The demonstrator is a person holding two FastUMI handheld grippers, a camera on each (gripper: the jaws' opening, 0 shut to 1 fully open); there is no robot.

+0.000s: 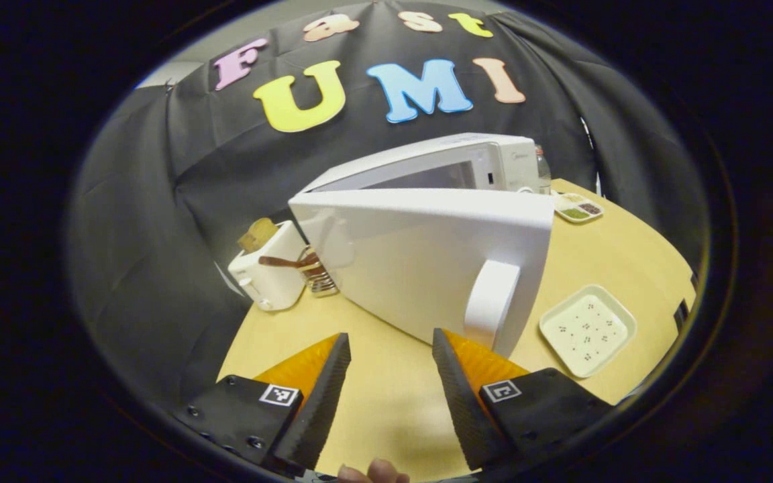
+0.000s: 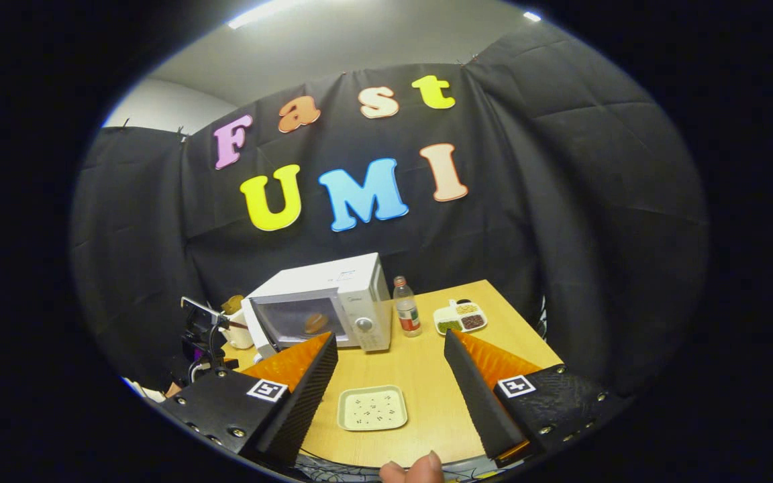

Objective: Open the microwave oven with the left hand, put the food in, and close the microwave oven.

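Beside left gripper (image 1: pixel 390 396), microwave door (image 1: pixel 427 261) ajar

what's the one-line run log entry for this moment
microwave door ajar | food inside | left gripper open, off handle | right gripper open, empty

Table (image 2: pixel 427 376) bears microwave (image 2: pixel 333 295), plate (image 2: pixel 372 408), perhaps toaster (image 1: pixel 269 268).

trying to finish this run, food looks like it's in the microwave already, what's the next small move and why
Probably swing the door shut with the left gripper. The door stands open off the microwave, something orange-brown, likely the food, sits inside, and the gripper is open and empty just short of the door's handle.
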